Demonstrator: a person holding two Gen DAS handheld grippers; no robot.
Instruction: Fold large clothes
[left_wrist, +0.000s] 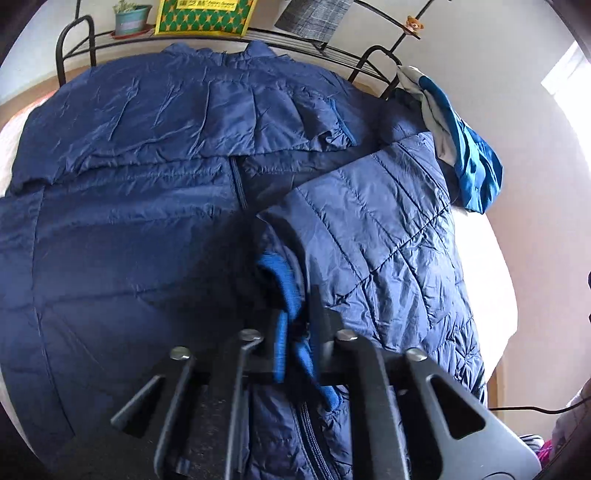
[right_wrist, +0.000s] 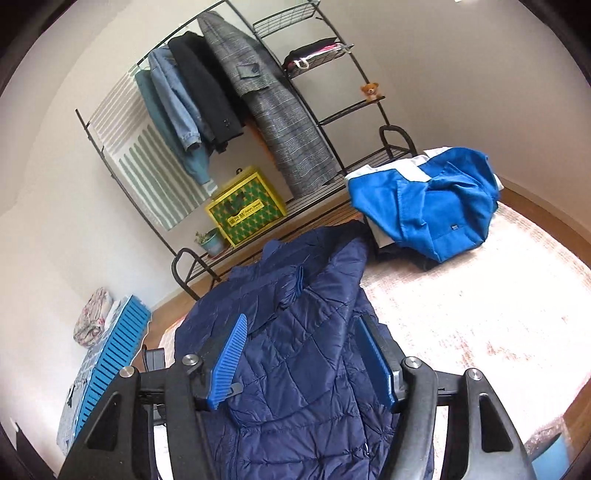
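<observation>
Looking down the left gripper (left_wrist: 295, 314), I see its jaws pinched narrow on a fold of the jacket (left_wrist: 147, 221), the blue ribbed pads almost meeting with navy fabric bunched between them. My jacket is a quilted puffer, thin shiny nylon stitched into rectangular panels, creased all over, spread flat across the bed (left_wrist: 487, 266). One front panel is folded over the body on the right, and a sleeve (left_wrist: 207, 110) lies across the chest near the collar. A zipper line runs down the middle. I think the left pads hold the hem edge of that folded panel, though the fabric crowds the lens too much to be sure.

From the right gripper (right_wrist: 303, 354) I get a higher, tilted view. Its jaws stand wide apart, blue ridged pads (right_wrist: 227, 365) on each side, hanging above the jacket (right_wrist: 295, 350) with nothing between them. It leans so the room runs diagonally.

The bed cover (right_wrist: 480, 314) is pale, fuzzy and mottled pink. At its far corner sits a crumpled blue and white garment (right_wrist: 428, 199), smoother cloth. Behind stands a black wire rack (right_wrist: 332, 118) with hanging coats (right_wrist: 258, 96), a yellow and green box (right_wrist: 245, 210), a small potted plant (right_wrist: 212, 240) and a toy bear (right_wrist: 369, 90) on a shelf. A blue slatted crate (right_wrist: 110, 358) sits at the left.
</observation>
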